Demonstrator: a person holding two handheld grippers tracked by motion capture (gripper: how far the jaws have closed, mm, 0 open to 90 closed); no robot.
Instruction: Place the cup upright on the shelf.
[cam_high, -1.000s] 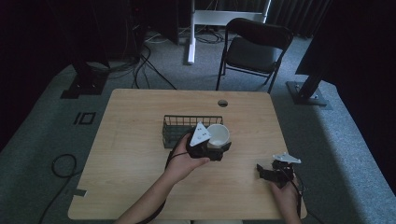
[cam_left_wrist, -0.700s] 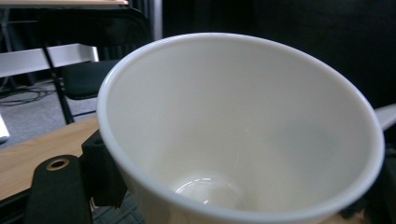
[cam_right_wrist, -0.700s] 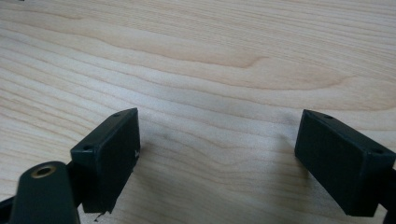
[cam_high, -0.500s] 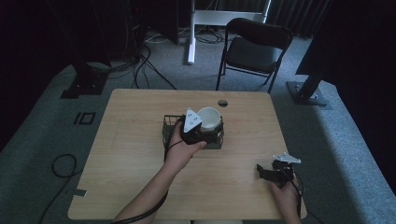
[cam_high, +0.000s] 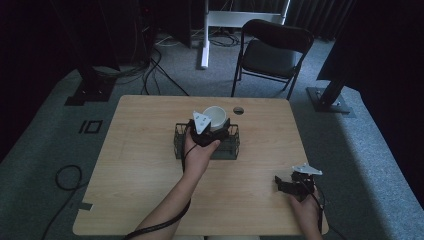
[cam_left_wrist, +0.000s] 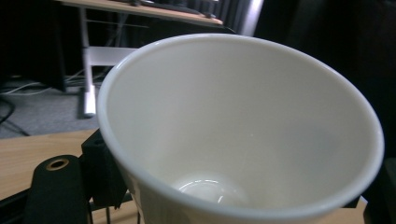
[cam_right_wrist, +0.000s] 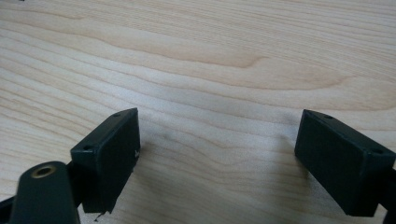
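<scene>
The light wooden bench (cam_high: 150, 150) carries a black wire basket (cam_high: 180, 145) near its middle. Above the basket, the left gripper (cam_high: 212, 131) clamps a white plastic cup (cam_high: 216, 116) between its jaws. Near the bench's front right corner, the right gripper (cam_high: 285, 184) rests, jaws wide and empty.

A white cup (cam_high: 216, 116) sits upright and open-mouthed, held above a black wire basket (cam_high: 206, 147) near the middle of the wooden table (cam_high: 140, 170), over the basket's 12 o'clock edge. Its inside (cam_left_wrist: 243, 121) is glossy, bare and tapers to a small round bottom. The basket is rectangular and low-walled.
</scene>
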